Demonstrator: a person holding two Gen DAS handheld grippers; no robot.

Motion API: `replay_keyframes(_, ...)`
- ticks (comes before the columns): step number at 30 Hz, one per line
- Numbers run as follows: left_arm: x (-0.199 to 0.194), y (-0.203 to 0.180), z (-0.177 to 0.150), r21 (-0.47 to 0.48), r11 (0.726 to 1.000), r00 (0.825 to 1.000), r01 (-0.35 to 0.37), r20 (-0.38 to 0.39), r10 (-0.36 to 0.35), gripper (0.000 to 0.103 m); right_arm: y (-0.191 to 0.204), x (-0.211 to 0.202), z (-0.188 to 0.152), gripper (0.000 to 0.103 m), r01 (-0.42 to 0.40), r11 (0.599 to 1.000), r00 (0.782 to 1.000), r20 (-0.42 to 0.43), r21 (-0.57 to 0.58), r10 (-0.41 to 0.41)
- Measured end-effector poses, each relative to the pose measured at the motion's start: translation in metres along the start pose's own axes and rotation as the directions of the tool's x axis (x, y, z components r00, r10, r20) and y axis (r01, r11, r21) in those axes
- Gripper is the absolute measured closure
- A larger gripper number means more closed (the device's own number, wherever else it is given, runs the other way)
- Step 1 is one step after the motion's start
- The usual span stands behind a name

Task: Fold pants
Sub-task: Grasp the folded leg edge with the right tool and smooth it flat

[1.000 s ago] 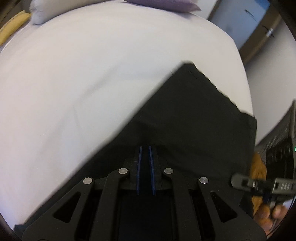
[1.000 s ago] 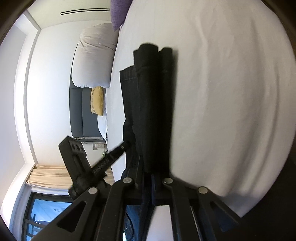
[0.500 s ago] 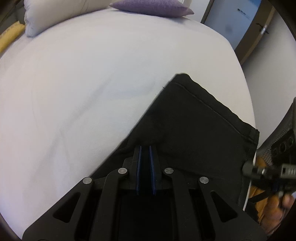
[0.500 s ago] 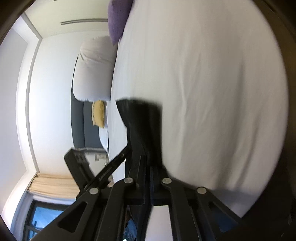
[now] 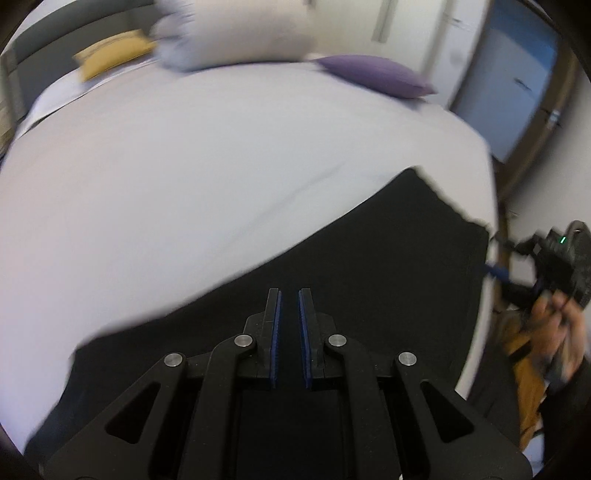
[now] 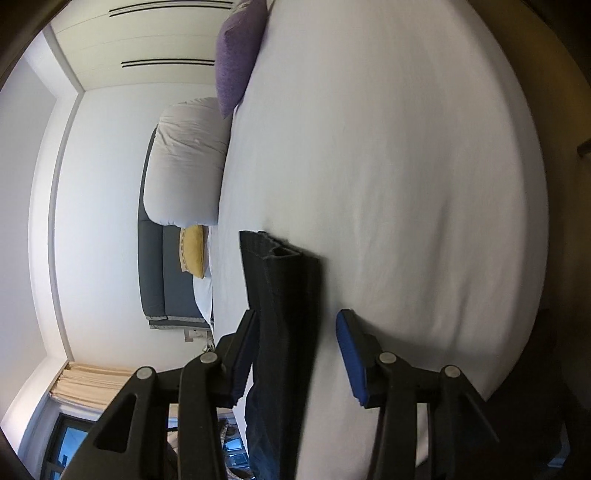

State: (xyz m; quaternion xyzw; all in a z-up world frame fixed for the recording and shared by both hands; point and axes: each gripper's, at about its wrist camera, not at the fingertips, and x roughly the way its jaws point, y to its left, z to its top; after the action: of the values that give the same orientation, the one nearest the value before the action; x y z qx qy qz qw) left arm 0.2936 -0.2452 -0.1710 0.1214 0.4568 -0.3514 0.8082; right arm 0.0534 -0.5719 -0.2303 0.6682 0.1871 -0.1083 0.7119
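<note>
The black pants lie folded flat on the white bed near its front right corner. My left gripper hovers over the near edge of the pants, its jaws a narrow gap apart with nothing between them. In the right wrist view the pants show edge-on as a stacked fold. My right gripper is wide open, its fingers either side of the fold's edge without pinching it. The right gripper also shows in the left wrist view at the pants' right edge.
A purple cushion, a white pillow and a yellow cushion lie at the head of the bed. A grey headboard stands behind them. A door is at the far right. The bed edge runs close to the pants' right side.
Both grippers have let go of the pants: the right jaws opened wide, the left parted slightly. The pants now lie on the bed and the left gripper has tilted up.
</note>
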Motion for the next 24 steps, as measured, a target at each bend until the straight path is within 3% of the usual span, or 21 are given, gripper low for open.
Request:
replay_keyframes(3,-0.047,0.056,-0.045,-0.129,0.991,0.999,-0.037,-0.020,0.035,0.094,0.006,0.012,0.006,0.055,-0.004,1.000,1.000,-0.026,-0.007,0.003)
replay_keyframes(8,-0.059,0.108,-0.100,-0.284,0.957,0.997,-0.061,-0.062,0.045,0.094,0.014,0.031,0.016,0.059,0.009,0.999,0.998,-0.059,-0.034,-0.011)
replay_keyframes(10,-0.055,0.115,-0.113,-0.307,0.951,0.996,-0.041,-0.083,0.016,0.094,0.015,0.034,0.020,0.069,0.013,0.998,0.998,-0.066,-0.060,-0.017)
replay_keyframes(11,-0.050,0.120,-0.119,-0.322,0.946,0.994,-0.043,-0.108,0.009,0.094,0.012,0.039,0.023,0.086,0.025,0.998,0.997,-0.077,-0.056,-0.030)
replay_keyframes(12,-0.045,0.123,-0.125,-0.339,0.940,0.993,-0.038,-0.118,-0.003,0.094,0.010,0.041,0.024,0.097,0.032,0.998,0.996,-0.082,-0.048,-0.036)
replay_keyframes(18,-0.048,0.150,-0.146,-0.433,0.899,0.993,0.062,-0.060,-0.097,0.094,0.017,0.036,0.020,0.098,0.059,0.994,0.996,-0.055,-0.093,-0.065)
replay_keyframes(20,-0.051,0.159,-0.154,-0.483,0.869,0.989,0.108,-0.039,-0.145,0.095,0.012,0.035,0.020,0.100,0.072,0.994,0.996,-0.050,-0.088,-0.077)
replay_keyframes(24,-0.076,0.165,-0.171,-0.457,0.885,0.990,0.083,-0.061,-0.124,0.094,0.010,0.037,0.018,0.101,0.081,0.993,0.996,-0.038,-0.091,-0.085)
